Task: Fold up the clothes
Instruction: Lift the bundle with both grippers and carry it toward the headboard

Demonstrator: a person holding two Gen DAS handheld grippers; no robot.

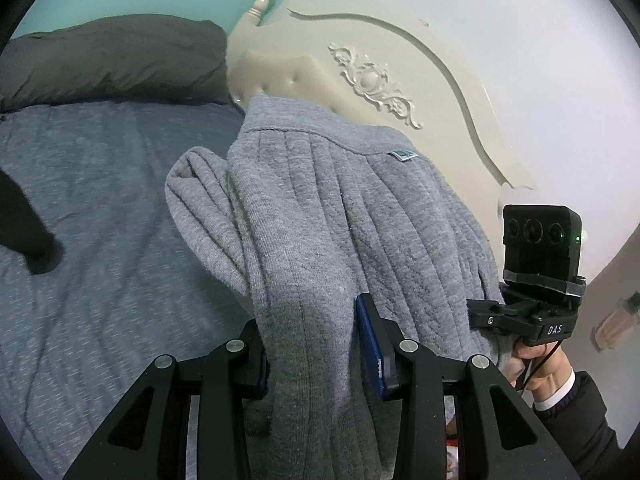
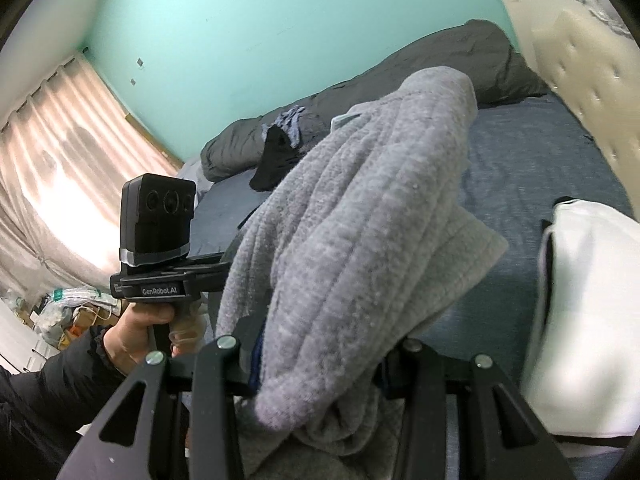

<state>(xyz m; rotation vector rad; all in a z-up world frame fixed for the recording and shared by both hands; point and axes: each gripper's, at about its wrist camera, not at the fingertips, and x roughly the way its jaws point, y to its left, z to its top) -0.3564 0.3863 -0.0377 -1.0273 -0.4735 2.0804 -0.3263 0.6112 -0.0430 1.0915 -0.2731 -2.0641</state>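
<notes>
One grey quilted knit garment (image 1: 320, 208) hangs above the blue-grey bed (image 1: 100, 200), clamped in both claws. The left claw (image 1: 312, 344) is closed on a fold at the garment's near edge; the right claw (image 2: 320, 364) is closed on another fold. Readable markings: "DAS" on the right unit in the left wrist view, "GenRobot.AI" on the left unit in the right wrist view. A small teal label (image 1: 404, 155) is sewn near the garment's seam; its text is illegible. One dark grey pillow (image 1: 112, 60) lies far left.
</notes>
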